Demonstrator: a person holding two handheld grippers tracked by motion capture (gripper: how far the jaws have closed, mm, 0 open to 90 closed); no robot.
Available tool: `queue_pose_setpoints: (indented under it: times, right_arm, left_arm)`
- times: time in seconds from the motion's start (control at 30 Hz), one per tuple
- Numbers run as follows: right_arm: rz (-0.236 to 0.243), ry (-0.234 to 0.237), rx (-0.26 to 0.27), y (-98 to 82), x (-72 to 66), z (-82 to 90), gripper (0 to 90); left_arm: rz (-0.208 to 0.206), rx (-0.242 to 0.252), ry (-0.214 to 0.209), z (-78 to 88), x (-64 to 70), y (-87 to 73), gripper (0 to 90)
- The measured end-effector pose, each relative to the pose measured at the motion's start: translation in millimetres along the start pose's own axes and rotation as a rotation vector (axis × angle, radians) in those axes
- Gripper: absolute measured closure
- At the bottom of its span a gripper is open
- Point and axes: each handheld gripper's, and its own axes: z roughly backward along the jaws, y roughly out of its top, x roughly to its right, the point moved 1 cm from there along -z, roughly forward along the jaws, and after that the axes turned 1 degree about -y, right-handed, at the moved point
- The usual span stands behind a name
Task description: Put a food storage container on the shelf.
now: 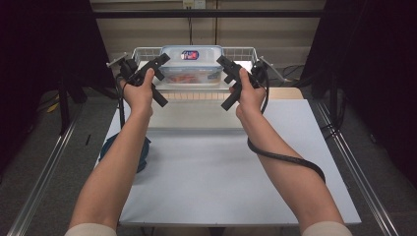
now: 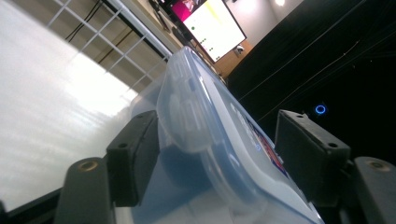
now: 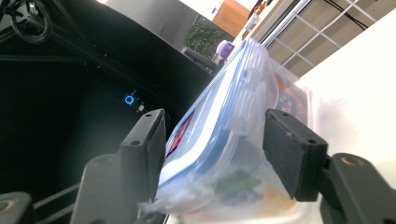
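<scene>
A clear plastic container with a blue-rimmed lid sits in a white wire basket at the far edge of the white surface; orange contents show through its wall. The left hand-held gripper reaches to the container's left end, jaws spread either side of the lid edge; in the left gripper view one jaw lies close against the lid flap, the other stands clear. The right hand-held gripper meets the container's right end, jaws likewise parted around the lid rim and latch, not clamped. A black cable loops over the right forearm. A blue object lies below the surface's left edge.
</scene>
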Motion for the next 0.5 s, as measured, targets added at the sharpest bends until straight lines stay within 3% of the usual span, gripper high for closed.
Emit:
queue_pose_setpoints:
  times: [0.27, 0.5]
  right_arm:
    - [0.029, 0.016, -0.015, -9.5, -1.1, 18.2, 34.7]
    - [0.029, 0.047, -0.036, -18.1, -3.1, 31.7, 31.3]
  left_arm:
    - [-0.024, -0.007, -0.002, 18.9, 4.9, -9.8, 21.1]
    - [-0.031, -0.017, -0.008, 31.2, 1.2, -25.3, 17.4]
